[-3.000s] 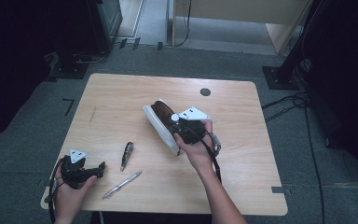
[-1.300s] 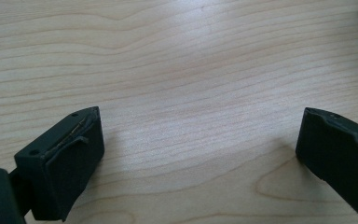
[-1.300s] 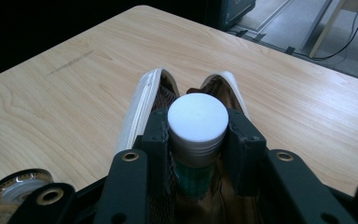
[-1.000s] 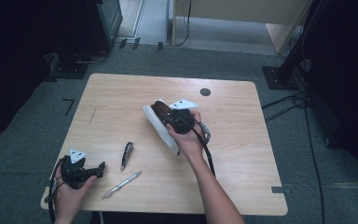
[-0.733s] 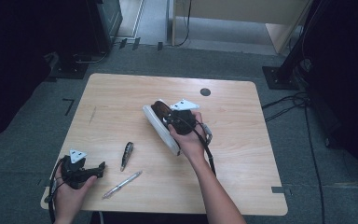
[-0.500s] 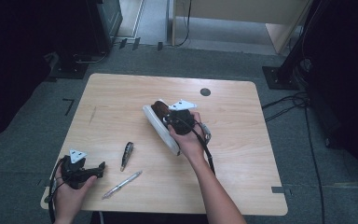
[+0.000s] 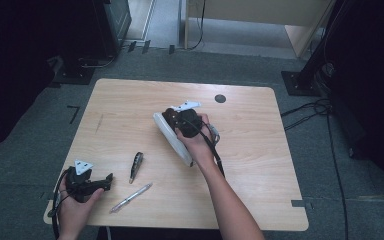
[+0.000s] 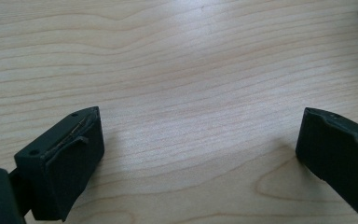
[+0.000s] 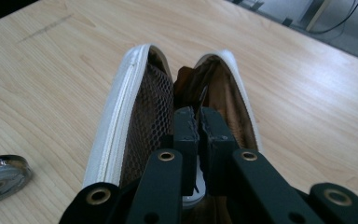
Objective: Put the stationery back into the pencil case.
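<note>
Two grippers at work: the right gripper [image 9: 198, 122] reaches into an open pencil case [image 7: 172, 135] lying mid-surface [image 7: 260, 150], its fingers having just closed on a thin dark flap inside. The left gripper [image 7: 87, 184] rests, fingers apart, near a pen [image 7: 131, 197]. Judged best practice: lift gently, keeping the case's mouth wide.

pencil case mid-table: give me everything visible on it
The pencil case is a long white pouch with a zipper along its rim, brown mesh inside one wall and brown lining in the other. It lies open mid-table on the wooden table. The right gripper reaches into its mouth, jaws shut on a thin dark flap inside.
</note>
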A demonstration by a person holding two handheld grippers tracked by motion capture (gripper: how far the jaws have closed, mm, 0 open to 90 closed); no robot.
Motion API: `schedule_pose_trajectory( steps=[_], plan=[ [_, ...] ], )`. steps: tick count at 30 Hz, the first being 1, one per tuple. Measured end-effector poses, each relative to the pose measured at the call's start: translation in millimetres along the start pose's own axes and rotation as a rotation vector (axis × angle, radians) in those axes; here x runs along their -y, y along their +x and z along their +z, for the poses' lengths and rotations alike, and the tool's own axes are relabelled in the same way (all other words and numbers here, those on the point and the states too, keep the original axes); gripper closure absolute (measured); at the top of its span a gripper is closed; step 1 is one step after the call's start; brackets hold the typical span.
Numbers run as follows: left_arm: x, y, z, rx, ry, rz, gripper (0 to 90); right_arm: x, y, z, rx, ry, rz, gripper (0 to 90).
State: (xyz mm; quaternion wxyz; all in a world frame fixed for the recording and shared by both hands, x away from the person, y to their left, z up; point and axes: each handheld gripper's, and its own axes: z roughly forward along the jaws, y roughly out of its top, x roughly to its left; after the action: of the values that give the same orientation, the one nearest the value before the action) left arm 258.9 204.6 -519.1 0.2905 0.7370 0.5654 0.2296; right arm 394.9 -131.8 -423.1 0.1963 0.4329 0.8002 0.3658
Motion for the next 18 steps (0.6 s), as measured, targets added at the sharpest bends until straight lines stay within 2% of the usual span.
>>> schedule_pose_trajectory(
  steps=[6, 11, 13, 18],
  plan=[
    [0.0, 0.0, 0.0, 0.000, 0.000, 0.000, 1.2, 5.3, -1.9, -7.6, -0.021, 0.007, 0.002, 85.4],
    [0.0, 0.0, 0.0, 0.000, 0.001, 0.001, 1.2, 18.1, -3.2, -18.5, -0.028, 0.010, -0.003, 85.4],
    [0.0, 0.0, 0.0, 0.000, 0.000, 0.000, 1.2, 24.1, -4.3, -23.2, -0.033, 0.005, 0.008, 84.9],
    [0.0, 0.0, -0.1, 0.000, 0.001, 0.000, 1.2, 33.9, -6.7, -41.9, -0.036, -0.050, 0.041, 83.5]
  ],
)
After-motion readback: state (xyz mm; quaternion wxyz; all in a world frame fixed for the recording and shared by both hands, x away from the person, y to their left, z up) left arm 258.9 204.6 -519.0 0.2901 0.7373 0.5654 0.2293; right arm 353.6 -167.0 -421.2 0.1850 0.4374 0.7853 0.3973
